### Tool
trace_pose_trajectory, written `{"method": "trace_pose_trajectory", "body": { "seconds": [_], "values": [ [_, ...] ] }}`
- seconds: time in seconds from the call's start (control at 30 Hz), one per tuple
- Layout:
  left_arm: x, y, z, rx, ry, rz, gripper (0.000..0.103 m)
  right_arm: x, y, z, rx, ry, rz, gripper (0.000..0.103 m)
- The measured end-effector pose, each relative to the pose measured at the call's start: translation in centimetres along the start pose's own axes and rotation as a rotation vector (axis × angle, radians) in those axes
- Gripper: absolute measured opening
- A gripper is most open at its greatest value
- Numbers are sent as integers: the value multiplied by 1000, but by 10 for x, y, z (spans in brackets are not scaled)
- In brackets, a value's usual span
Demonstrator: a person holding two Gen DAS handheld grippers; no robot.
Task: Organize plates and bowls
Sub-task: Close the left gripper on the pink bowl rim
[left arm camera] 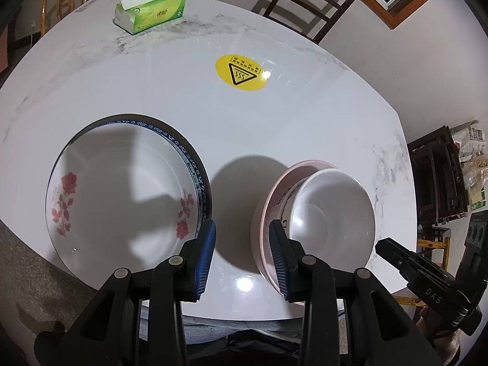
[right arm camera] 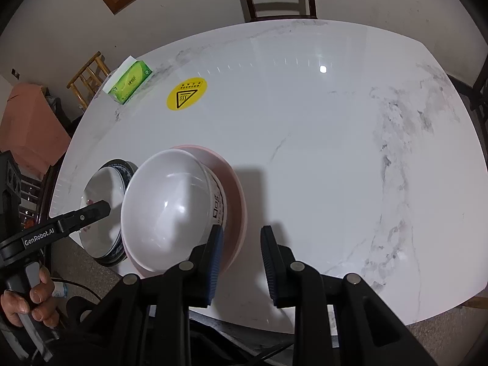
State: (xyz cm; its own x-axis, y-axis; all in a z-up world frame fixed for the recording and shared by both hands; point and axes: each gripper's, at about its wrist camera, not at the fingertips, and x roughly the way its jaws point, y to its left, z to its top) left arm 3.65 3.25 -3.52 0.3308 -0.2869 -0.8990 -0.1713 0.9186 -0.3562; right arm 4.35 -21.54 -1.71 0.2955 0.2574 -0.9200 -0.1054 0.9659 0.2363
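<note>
Left jaws: blue ribbed pads on black fingers of the left gripper (left arm camera: pixel 242 254), standing apart over bare table (left arm camera: pixel 305 116) with nothing between them; the flowered plate's rim is just off one pad, the pink plate's rim just off the other.
Right jaws: the right gripper (right arm camera: pixel 241 263) has its pads apart too, empty; one pad looks just beside the pink plate's near edge, though I cannot tell whether it touches.
Plates: a flowered plate (left arm camera: pixel 122 195) lies nested on a blue-rimmed plate (left arm camera: pixel 195 167), to the left of the pink plate (left arm camera: pixel 274 189) as the left wrist view shows it, a strip of table between.
Bowl: a white bowl (left arm camera: pixel 332 213) sits in the pink plate, tilted, its printed outer wall leaning on the pink slope.
Step in hand: both stacks look set down, the grippers apparently clear of them; what seems left is squaring the bowl or bringing the two piles together.
Doing it well: take a rim edge-on with the pads fully across it, lift level, and lower slowly so glazed pieces do not clack or skid.
Materials: the dishes look like glazed ceramic or hard melamine, smooth and shiny, likely slippery; the ribbed pads should help bite.
Shapes: plates shallow with sloping walls; bowl deep and round with a thin lip.
Table: glossy white marble-look top with grey veins, likely low friction.
Beyond the pink plate: a yellow warning sticker (left arm camera: pixel 242 73), and farther back a green tissue pack (left arm camera: pixel 149 12).
</note>
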Motion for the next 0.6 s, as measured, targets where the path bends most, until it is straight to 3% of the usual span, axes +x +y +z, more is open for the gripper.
{"method": "trace_pose_trajectory", "body": {
  "seconds": [0.6],
  "values": [
    [28,-3,-1,-8,56,24,30,34,3,1,8,65,-35,26]
  ]
}}
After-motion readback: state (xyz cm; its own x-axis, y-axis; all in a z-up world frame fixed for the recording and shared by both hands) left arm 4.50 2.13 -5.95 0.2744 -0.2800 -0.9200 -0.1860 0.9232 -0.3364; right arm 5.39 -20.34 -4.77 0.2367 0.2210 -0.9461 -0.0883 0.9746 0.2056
